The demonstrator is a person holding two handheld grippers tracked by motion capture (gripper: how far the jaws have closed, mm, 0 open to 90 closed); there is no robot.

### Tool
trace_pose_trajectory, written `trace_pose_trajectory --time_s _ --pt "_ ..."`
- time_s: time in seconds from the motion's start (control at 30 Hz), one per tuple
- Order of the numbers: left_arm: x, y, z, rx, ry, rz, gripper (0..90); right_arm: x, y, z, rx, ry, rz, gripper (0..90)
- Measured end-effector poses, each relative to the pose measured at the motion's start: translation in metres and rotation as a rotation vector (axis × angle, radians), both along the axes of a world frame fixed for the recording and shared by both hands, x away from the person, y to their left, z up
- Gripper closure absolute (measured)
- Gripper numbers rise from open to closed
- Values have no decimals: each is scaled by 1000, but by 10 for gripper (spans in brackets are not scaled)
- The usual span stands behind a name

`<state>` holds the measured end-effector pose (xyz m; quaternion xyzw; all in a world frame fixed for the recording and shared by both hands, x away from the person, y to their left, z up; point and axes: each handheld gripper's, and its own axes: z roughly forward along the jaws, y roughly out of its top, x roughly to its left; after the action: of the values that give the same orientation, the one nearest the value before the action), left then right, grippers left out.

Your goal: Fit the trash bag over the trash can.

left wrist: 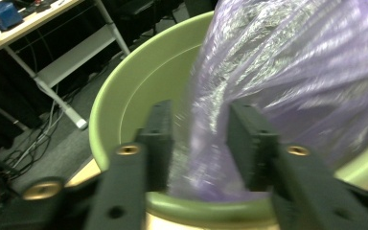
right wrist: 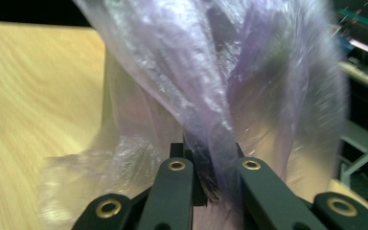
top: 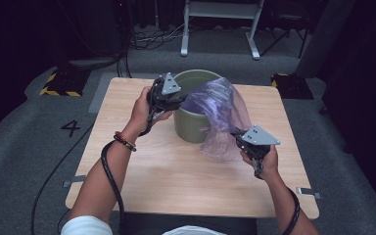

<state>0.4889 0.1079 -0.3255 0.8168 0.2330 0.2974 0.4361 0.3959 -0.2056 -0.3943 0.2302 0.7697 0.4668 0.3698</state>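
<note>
You are pinching the thin, limp, slippery translucent purple plastic bag (top: 223,117), frame centre: right hand-held gripper (top: 241,141) clamped shut on it, left hand-held gripper (top: 180,101) half open around film at the round green plastic bin (top: 190,125) rim. Grip bunched edges.

Light wooden table (top: 142,171), green bucket (top: 191,125), purple bag (top: 220,147) resting there

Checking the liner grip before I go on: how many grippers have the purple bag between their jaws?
2. The left gripper straddles the purple plastic bag at the green bin rim; the right gripper pinches it beside the bin.
</note>
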Motion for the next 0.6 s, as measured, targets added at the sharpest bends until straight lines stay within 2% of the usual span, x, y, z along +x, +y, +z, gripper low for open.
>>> trace_pose_trajectory --time_s 0.07,0.1,0.13,0.17,0.23,0.3,0.33,0.37,0.53,0.6 --pt "-3 5 2 -19 -9 3 427 -1 0 18 4 -31 -7 892" --pt "-4 7 3 -35 -15 0 427 -1 0 18 4 -31 -7 892" --pt "-6 10 5 -47 -15 -3 355 0 1 28 15 -39 -4 892" --pt "-8 12 6 -64 -18 -6 355 0 1 28 15 -39 -4 892" --pt "-15 14 9 -80 -31 -21 298 1 4 38 16 -43 3 890" --pt "-22 13 11 -91 -42 -56 259 1 9 45 8 -55 11 888" --pt "-32 10 12 -88 -57 -82 246 1 15 51 -1 -53 27 879" --pt "-32 10 12 -88 -57 -82 231 1 15 51 -1 -53 27 879" --pt "-53 -5 13 -75 -101 -154 208 3 32 60 -41 -28 63 862" --pt "-59 -14 15 -49 -123 -182 209 4 37 60 -54 -25 66 855"
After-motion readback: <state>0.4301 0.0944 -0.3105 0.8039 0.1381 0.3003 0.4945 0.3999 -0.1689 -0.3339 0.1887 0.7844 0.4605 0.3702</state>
